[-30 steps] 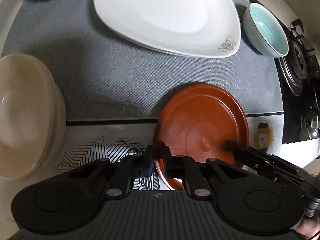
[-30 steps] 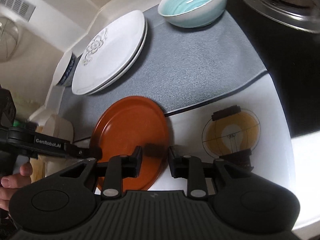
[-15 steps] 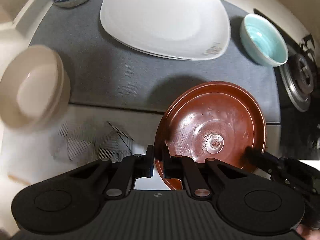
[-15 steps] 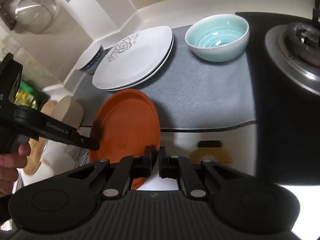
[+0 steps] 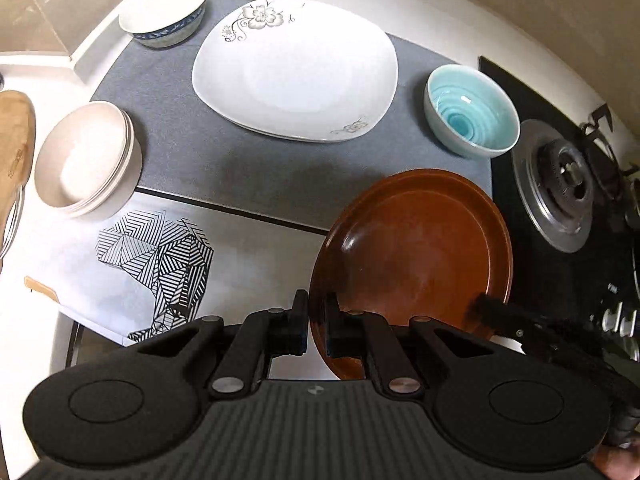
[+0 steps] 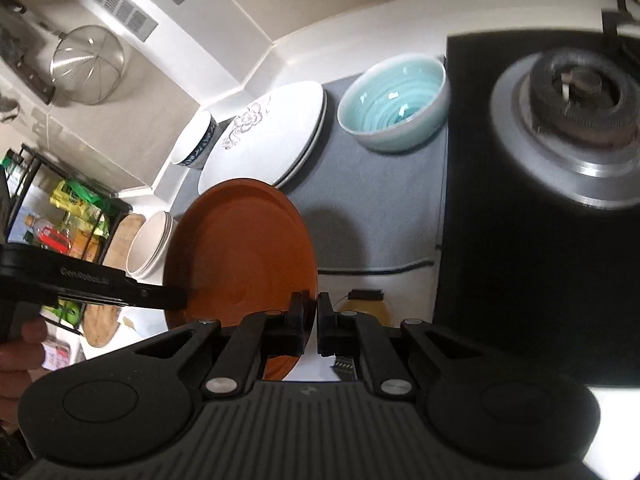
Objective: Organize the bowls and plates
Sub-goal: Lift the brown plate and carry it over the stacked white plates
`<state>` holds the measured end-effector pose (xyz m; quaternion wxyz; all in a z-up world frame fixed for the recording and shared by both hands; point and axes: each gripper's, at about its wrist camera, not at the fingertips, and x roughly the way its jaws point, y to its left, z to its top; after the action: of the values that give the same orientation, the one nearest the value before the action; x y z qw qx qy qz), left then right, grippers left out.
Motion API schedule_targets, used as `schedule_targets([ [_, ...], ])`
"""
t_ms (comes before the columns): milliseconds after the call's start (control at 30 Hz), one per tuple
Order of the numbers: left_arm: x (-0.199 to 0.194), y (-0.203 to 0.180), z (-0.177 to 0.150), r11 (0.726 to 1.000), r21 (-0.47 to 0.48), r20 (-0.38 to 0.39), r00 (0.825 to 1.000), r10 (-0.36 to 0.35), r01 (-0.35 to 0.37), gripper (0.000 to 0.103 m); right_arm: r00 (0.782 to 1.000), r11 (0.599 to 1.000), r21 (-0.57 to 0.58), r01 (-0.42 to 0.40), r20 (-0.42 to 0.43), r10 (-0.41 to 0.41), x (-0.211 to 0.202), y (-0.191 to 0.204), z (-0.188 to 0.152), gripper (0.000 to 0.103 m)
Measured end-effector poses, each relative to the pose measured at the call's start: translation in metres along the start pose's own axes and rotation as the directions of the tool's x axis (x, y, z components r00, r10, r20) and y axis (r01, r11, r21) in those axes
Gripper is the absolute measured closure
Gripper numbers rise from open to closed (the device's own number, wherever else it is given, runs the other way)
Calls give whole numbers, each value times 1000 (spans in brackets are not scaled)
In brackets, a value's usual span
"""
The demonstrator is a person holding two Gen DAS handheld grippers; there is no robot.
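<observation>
A brown plate [image 5: 416, 256] is held in the air above the counter by both grippers. My left gripper [image 5: 316, 322] is shut on its near left rim. My right gripper [image 6: 311, 322] is shut on its opposite rim, and the plate [image 6: 240, 256] fills the middle of the right wrist view. On the grey mat [image 5: 192, 152] lie stacked white flowered plates [image 5: 296, 72], a turquoise bowl [image 5: 472, 116], a blue-rimmed white bowl [image 5: 164, 10] and stacked beige bowls [image 5: 84, 160] at the mat's left edge.
A gas stove burner [image 5: 560, 184] sits at the right on a black hob. A white mat with a striped black figure [image 5: 160, 264] lies at the front. A wooden board [image 5: 14, 136] is at the far left. A rack with bottles [image 6: 60, 216] stands at the left.
Both grippers have lifted the brown plate higher above the counter; more of the mat and dishes shows now. The right gripper closed on the plate's rim during the last second.
</observation>
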<state>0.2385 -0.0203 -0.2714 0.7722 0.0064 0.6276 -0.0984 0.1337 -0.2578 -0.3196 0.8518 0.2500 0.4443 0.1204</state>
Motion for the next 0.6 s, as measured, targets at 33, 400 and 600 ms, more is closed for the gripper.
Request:
schedule_targets([
  [33, -3, -1, 1, 1000, -6, 10, 1000, -1, 1, 95, 1000, 1000, -5, 0, 1, 0, -1, 0, 2, 97],
  [400, -27, 20, 28, 992, -122, 83, 996, -15, 25, 95, 997, 997, -21, -76, -3, 76, 5, 22, 54, 97],
  [600, -35, 34, 52, 988, -150, 117, 993, -7, 24, 95, 997, 997, -20, -77, -3, 77, 21, 44, 88, 97],
])
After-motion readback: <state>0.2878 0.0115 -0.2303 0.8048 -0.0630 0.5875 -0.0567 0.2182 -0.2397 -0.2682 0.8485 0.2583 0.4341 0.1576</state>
